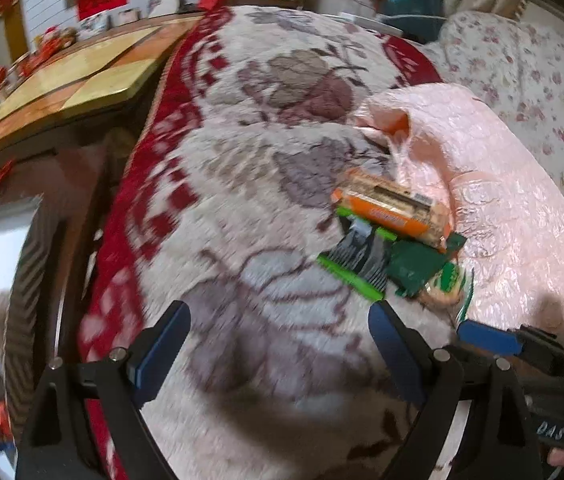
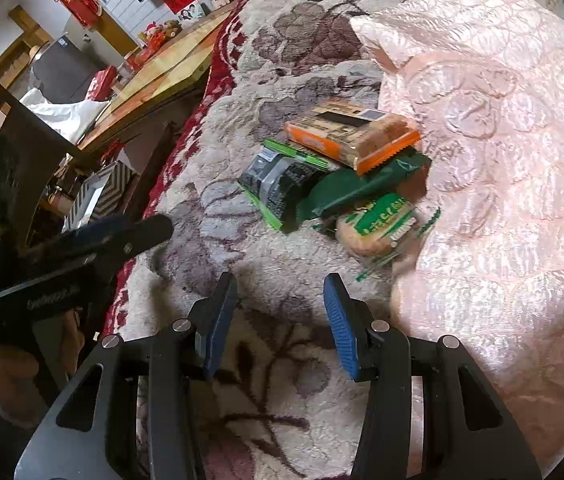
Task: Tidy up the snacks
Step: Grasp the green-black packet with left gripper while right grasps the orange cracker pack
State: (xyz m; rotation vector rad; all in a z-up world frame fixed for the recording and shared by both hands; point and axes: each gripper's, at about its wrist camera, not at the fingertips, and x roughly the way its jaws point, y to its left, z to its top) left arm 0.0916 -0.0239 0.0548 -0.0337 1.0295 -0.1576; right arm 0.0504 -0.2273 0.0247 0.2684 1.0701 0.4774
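A small pile of snack packs lies on a fluffy floral blanket [image 2: 210,216]. An orange pack [image 2: 352,136] rests on top, a dark green pack [image 2: 358,186] under it, a grey pack with green edges [image 2: 278,184] at the left, and a clear pack with a green label [image 2: 380,222] nearest me. The same pile shows in the left wrist view, with the orange pack [image 1: 392,210] on top and the grey pack [image 1: 356,258] below it. My left gripper [image 1: 280,312] is open and empty, short of the pile and left of it. My right gripper [image 2: 280,282] is open and empty, just in front of the pile.
A pink quilted cover [image 2: 494,184] lies right of the pile, touching it. A wooden table [image 1: 70,84] stands left of the bed, with red items on it. A floral bedspread [image 1: 530,80] is at the far right. My left gripper [image 2: 82,256] shows at the left of the right wrist view.
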